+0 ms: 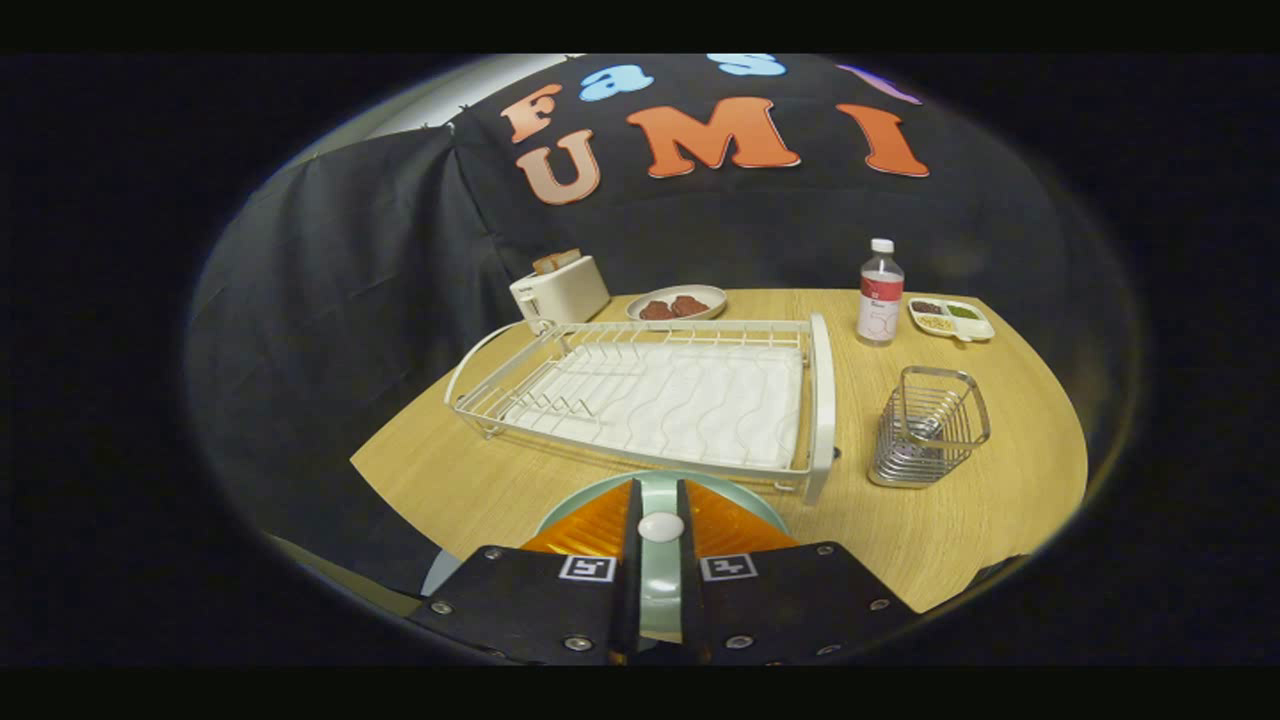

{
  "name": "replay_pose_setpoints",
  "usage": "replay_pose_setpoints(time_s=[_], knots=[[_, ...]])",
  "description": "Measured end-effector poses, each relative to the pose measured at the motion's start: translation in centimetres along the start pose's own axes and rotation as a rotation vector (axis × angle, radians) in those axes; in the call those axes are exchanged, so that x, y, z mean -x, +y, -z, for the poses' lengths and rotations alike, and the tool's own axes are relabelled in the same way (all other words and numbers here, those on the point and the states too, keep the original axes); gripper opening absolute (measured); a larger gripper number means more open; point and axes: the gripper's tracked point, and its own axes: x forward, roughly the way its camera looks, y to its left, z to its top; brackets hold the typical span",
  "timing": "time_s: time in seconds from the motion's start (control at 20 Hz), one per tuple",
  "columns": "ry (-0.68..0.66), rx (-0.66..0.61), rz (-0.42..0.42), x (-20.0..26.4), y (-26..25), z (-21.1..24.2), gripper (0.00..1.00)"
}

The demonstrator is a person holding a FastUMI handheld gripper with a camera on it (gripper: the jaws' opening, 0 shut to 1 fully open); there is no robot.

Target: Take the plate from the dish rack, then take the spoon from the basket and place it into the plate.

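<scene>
A pale green plate (pixel 660 490) is pinched between the nearly closed gripper (pixel 660 500) fingers, just before the rack (pixel 650 400). The basket (pixel 928 425), spoon (pixel 925 428) inside, is seen right of the rack.

Gripper (pixel 660 500) level, pointing forward; both fingers (pixel 600 520) drawn close together, clamped on the rim of a pale green round plate (pixel 660 488).

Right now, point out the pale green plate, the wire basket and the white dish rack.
pale green plate (pixel 660 590): gripper view, rim clamped between the gripper fingers.
wire basket (pixel 928 428): gripper view, front wall.
white dish rack (pixel 822 400): gripper view, right end wall.
</scene>
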Motion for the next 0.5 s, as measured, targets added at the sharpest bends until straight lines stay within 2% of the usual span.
replay_pose_setpoints(time_s=[0.25, 0.45, 0.5], knots=[[0.042, -0.102, 0.013, -0.2, -1.4, 1.8, 0.21], [0.064, -0.128, 0.062, -0.3, -2.8, 2.5, 0.29], [0.066, -0.117, 0.081, -0.2, -3.3, 2.5, 0.33]])
